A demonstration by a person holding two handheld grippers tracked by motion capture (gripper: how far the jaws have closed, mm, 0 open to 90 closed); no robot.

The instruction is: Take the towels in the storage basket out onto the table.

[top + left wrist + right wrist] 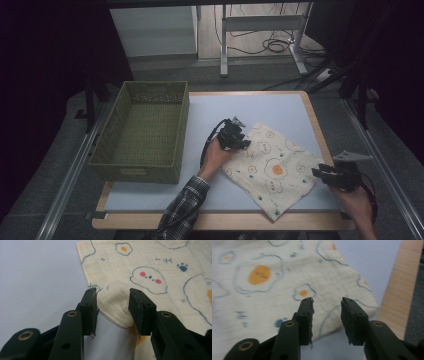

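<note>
A cream cloth (272, 170) printed with fried eggs and small faces lies flat on the pale blue mat (250, 107), turned like a diamond. My left gripper (244, 142) is at the cloth's left edge. In the left gripper view its jaws (112, 293) stand open on either side of a raised fold of the cloth (150, 262) edge, without pinching it. My right gripper (319, 173) is at the cloth's right corner. In the right gripper view it (327, 301) is open just above that corner of the cloth (262, 290).
A green woven basket (145, 172) with nothing in it stands on the left of the mat. The wooden table border (397, 297) runs close beside the right gripper. Bare mat lies behind the cloth and in front of the basket. Desk legs and cables are beyond the table.
</note>
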